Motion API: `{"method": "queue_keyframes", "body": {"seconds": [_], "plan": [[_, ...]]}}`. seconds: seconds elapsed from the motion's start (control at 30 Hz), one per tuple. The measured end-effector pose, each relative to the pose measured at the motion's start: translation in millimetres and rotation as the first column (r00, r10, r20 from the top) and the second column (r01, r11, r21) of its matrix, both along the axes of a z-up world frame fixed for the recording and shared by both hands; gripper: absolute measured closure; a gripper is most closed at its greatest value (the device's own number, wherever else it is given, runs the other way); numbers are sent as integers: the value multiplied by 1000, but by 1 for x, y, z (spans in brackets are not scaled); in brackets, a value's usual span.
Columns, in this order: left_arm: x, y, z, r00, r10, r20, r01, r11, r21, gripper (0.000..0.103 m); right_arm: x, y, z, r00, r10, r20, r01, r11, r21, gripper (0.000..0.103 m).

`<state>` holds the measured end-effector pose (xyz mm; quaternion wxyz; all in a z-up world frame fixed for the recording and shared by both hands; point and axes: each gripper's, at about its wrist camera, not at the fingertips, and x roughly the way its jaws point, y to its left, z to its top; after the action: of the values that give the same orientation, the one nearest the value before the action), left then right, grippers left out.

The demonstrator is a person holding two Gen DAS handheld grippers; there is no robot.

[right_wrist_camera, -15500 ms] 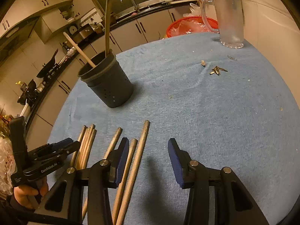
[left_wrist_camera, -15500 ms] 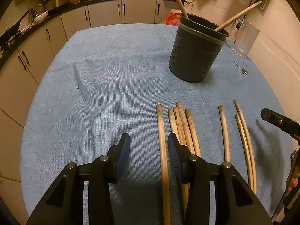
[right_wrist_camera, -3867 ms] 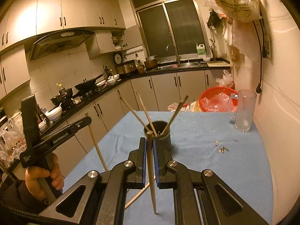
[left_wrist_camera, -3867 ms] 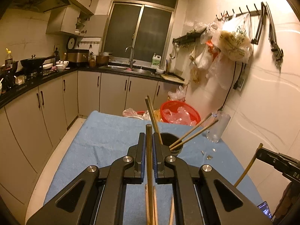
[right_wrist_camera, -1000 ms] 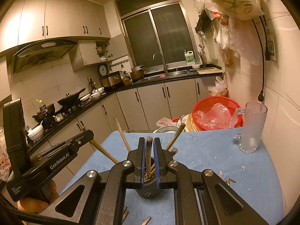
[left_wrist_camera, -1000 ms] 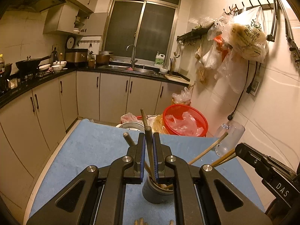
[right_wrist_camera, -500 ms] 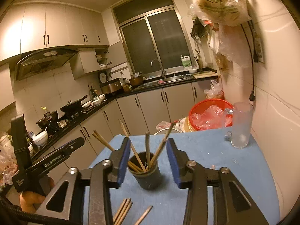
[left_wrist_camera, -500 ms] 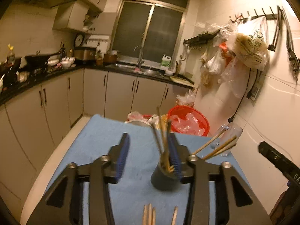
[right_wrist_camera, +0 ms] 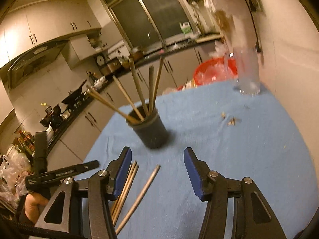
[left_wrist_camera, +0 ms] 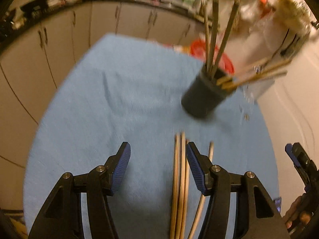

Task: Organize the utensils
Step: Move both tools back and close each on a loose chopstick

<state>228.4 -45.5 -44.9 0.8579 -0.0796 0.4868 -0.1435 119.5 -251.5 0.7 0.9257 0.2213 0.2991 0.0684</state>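
The long pale wooden chopsticks [left_wrist_camera: 180, 179] left to sort lie on the blue towel-like cloth [left_wrist_camera: 119, 99] just in front of me: three tight together, and one loose chopstick [right_wrist_camera: 143, 187] slightly apart on their right. The rest stand in the dark round plastic holder [right_wrist_camera: 151, 131] farther up the cloth, fanned out and leaning on its rim, most likely because they are much taller than the cup.

My left gripper [left_wrist_camera: 157, 169] is empty, its blue-padded jaws opening, and the bundle of three shows close inside its right-hand pad. My right gripper [right_wrist_camera: 157, 171] is also empty and opening; the loose chopstick lies on the cloth in the gap between its jaws. I judge each hand is lined up for its next pickup.

Past the holder a clear glass mug [right_wrist_camera: 247, 73] stands near the wall, with small scraps [right_wrist_camera: 231, 121] on the cloth before it and a red basket [right_wrist_camera: 215, 69] behind the table. Nothing lies between my grippers and the chopsticks; the leaning sticks may crowd the holder's mouth later.
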Motion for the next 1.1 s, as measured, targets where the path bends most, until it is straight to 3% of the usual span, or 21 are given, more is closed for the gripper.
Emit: {"method": "queue_keyframes", "body": {"seconds": [0.1, 0.2, 0.3, 0.6, 0.77, 0.83, 0.93, 1.1], "plan": [[3, -16, -17, 996, -56, -65, 59, 998, 38, 46, 3, 3, -5, 1000, 16, -21, -16, 1000, -9, 44], [9, -39, -30, 990, -111, -89, 121, 985, 124, 48, 6, 8, -8, 999, 32, -32, -33, 999, -14, 44], [17, -55, -38, 985, -135, -107, 152, 972, 179, 56, 10, 10, -11, 998, 42, -48, -43, 999, -14, 44], [21, -59, -50, 982, -143, -119, 165, 965, 203, 71, 37, 19, -32, 984, 71, -161, -77, 997, -30, 44], [18, -48, -52, 982, -155, -110, 176, 962, 207, 82, 63, 39, -55, 953, 128, -273, -134, 991, -6, 44], [18, -44, -52, 981, -166, -105, 186, 957, 222, 93, 74, 48, -64, 936, 146, -321, -151, 989, 10, 54], [18, -40, -51, 978, -178, -106, 197, 954, 224, 96, 90, 58, -76, 909, 163, -384, -161, 986, 37, 68], [19, -32, -48, 975, -193, -109, 213, 953, 214, 97, 112, 65, -91, 875, 137, -464, -126, 991, 55, 73]]}}
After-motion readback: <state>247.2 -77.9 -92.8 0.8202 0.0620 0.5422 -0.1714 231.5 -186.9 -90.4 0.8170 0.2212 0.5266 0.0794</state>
